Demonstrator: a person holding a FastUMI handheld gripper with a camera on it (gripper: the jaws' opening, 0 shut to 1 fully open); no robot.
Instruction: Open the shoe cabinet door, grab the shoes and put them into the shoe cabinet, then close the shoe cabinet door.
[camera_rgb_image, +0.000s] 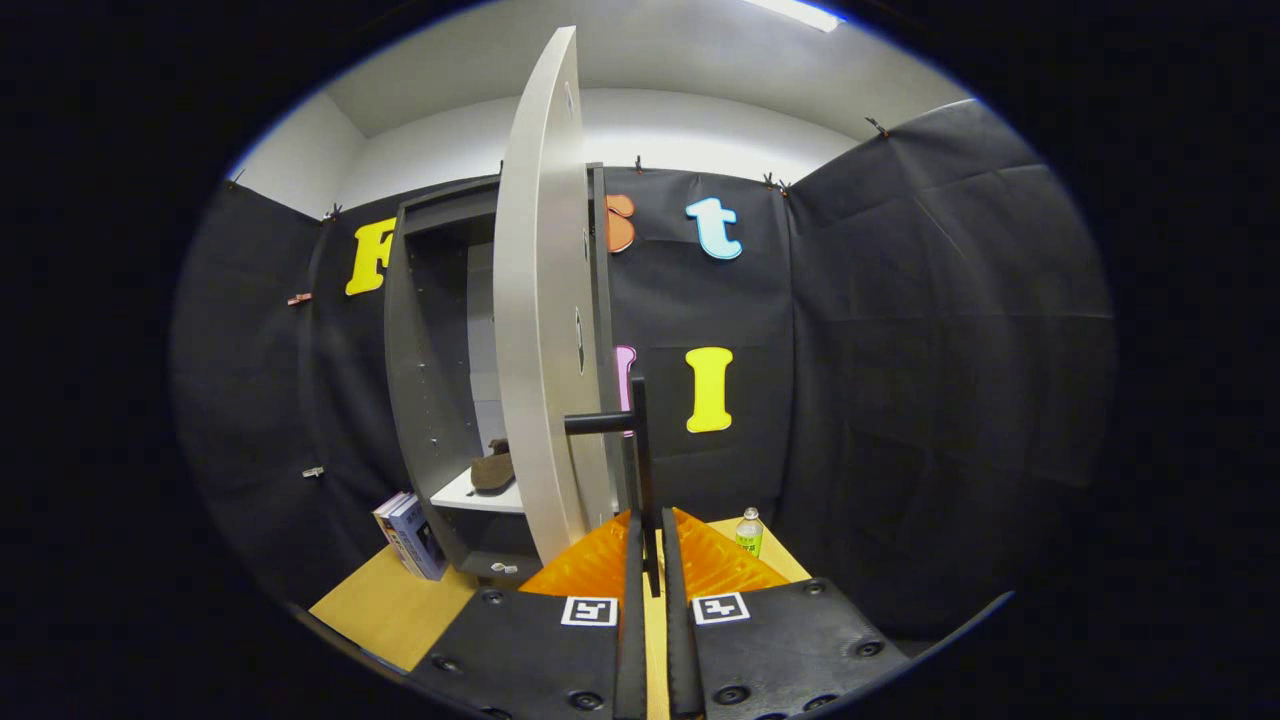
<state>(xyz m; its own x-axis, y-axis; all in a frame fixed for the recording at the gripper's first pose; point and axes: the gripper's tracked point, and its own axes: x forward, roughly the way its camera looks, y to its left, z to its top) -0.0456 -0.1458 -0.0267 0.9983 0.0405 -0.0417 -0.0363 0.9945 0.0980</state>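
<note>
My gripper (648, 560) pinches the door handle (638, 450); cabinet door (540, 320) stands open, shoes (492, 468), I think, on the shelf (470, 497).

You are holding the gripper (648, 560) level and pointing forward, its two fingers (632, 600) running close together and nearly parallel. They are closing on the thin vertical bar of the door handle (640, 470), which is standing between their tips, with only a slim gap left between the fingers
</note>
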